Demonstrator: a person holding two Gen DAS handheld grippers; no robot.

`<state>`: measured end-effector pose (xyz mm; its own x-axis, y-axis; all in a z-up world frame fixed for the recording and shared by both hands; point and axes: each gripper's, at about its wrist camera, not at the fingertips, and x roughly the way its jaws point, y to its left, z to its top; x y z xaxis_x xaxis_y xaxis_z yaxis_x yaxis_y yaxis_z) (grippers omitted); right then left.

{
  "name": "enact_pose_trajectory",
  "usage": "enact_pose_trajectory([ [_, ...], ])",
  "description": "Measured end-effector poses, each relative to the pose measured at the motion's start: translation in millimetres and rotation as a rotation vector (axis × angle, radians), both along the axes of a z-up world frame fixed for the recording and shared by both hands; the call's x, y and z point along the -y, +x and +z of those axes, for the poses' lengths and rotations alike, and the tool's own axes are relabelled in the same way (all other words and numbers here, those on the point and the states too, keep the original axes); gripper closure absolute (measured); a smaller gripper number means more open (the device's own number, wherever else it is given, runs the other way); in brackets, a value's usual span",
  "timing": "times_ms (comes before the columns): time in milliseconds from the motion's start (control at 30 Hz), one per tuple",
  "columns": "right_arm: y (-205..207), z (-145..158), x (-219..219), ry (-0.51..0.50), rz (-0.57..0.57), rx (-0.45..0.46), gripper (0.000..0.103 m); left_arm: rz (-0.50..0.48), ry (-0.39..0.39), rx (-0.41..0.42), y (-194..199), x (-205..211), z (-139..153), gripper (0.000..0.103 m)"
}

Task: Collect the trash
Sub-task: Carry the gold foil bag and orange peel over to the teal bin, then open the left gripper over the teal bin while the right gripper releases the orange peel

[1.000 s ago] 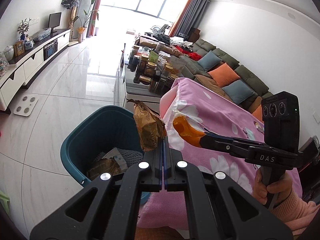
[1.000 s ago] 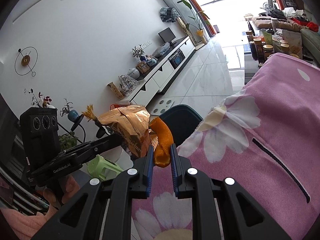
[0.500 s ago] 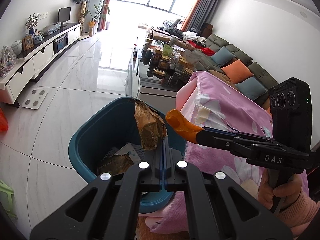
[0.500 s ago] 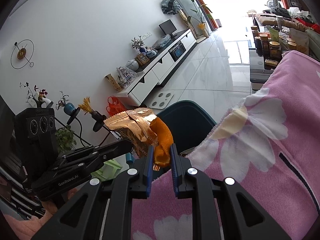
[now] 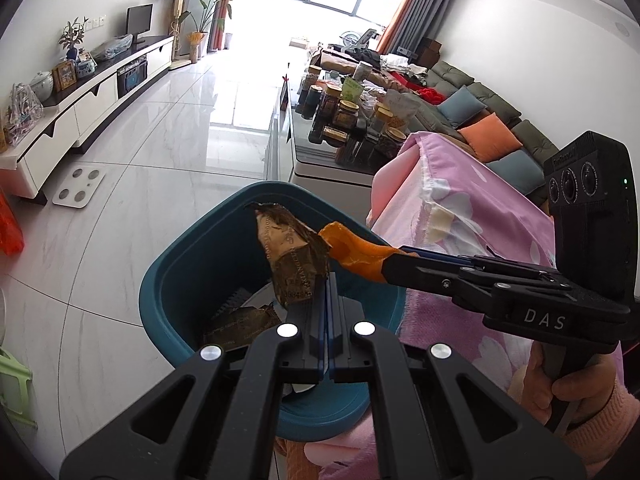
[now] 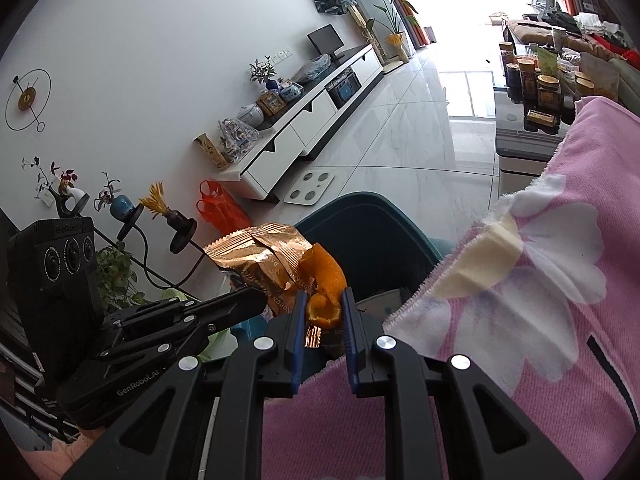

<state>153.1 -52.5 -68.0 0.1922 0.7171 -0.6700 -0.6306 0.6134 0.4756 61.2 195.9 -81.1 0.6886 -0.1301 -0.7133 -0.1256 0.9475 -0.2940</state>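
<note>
My left gripper (image 5: 320,280) is shut on a crumpled gold-brown snack wrapper (image 5: 290,258) and holds it over the teal trash bin (image 5: 192,252). The wrapper also shows in the right wrist view (image 6: 260,260). My right gripper (image 6: 322,312) is shut on a piece of orange peel (image 6: 324,280) and holds it at the bin's near rim (image 6: 360,216), beside the wrapper. The peel shows in the left wrist view (image 5: 352,252) at the tip of the right gripper (image 5: 380,266). Another wrapper (image 5: 240,324) and paper lie inside the bin.
A table with a pink flowered cloth (image 5: 480,220) stands right of the bin, and shows in the right wrist view (image 6: 540,280). A low table with jars (image 5: 348,116) is behind it. A white scale (image 5: 78,188), a TV cabinet (image 5: 80,108) and a sofa (image 5: 492,120) border the tiled floor.
Both grippers have moved forward and down with their loads, from over the table edge to over the teal bin. Both stay shut.
</note>
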Motion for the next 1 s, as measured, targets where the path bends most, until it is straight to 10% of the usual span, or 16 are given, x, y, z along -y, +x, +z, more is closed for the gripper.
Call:
enact_pose_trajectory([
  [267,6.6,-2.9,-2.4,-0.024,-0.033,-0.005,0.077,0.015,-0.011,-0.029,18.6,-0.4,-18.6,0.099],
  [700,0.4,3.5,18.6,0.000,-0.069,0.028,0.072,0.032,0.016,0.008,14.8,7.8,-16.9,0.055],
  [1000,-32.5,24.0,56.0,-0.022,-0.111,0.209,0.046,0.034,0.127,0.137,-22.5,33.2,17.9,0.017],
])
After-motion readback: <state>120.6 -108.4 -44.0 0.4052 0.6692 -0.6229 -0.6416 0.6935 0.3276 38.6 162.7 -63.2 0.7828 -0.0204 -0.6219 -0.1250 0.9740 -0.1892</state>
